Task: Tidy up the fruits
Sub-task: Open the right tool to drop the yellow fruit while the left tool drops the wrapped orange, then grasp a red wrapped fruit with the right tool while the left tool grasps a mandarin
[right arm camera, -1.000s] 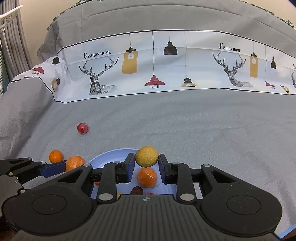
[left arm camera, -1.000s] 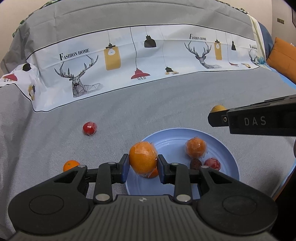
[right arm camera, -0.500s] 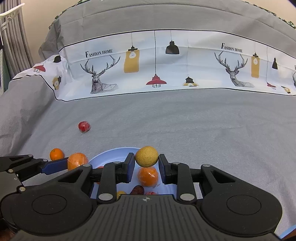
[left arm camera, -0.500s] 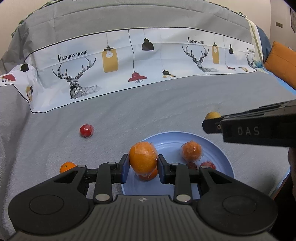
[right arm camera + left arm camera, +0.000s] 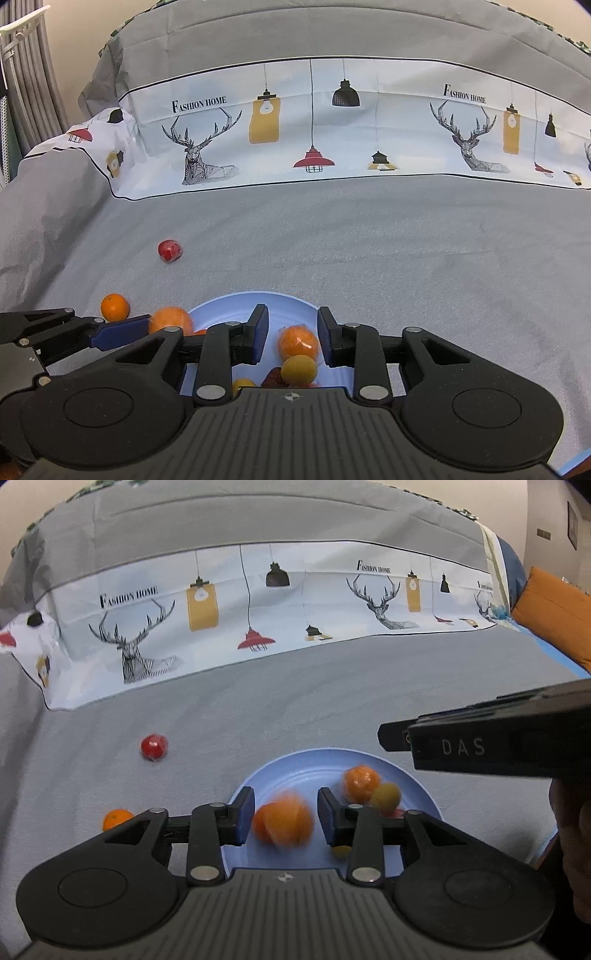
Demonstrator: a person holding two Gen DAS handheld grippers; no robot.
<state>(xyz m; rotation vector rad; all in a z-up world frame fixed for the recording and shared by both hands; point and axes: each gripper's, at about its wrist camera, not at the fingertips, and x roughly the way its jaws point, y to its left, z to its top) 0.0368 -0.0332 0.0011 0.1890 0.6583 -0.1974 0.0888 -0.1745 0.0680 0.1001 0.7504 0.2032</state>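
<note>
A blue plate (image 5: 306, 766) (image 5: 280, 301) lies on the grey cloth. My left gripper (image 5: 286, 812) is open above its left side; a large wrapped orange (image 5: 282, 823) (image 5: 171, 319), blurred, is between and below the fingers, free of them. My right gripper (image 5: 290, 338) is open over the plate; a yellow fruit (image 5: 298, 369) (image 5: 386, 795) lies below it beside a wrapped orange (image 5: 298, 341) (image 5: 360, 779). A small orange (image 5: 117, 818) (image 5: 115, 306) and a red fruit (image 5: 154, 746) (image 5: 170, 251) lie on the cloth to the left of the plate.
A printed white band with deer and lamps (image 5: 258, 620) crosses the cloth at the back. An orange cushion (image 5: 554, 609) sits at the far right. A dark red fruit (image 5: 273, 376) and another small yellow one (image 5: 242, 384) lie in the plate, partly hidden.
Both grippers have opened. The large orange has left the left fingers and is dropping onto the plate. The yellow fruit has fallen from the right fingers into the plate.
</note>
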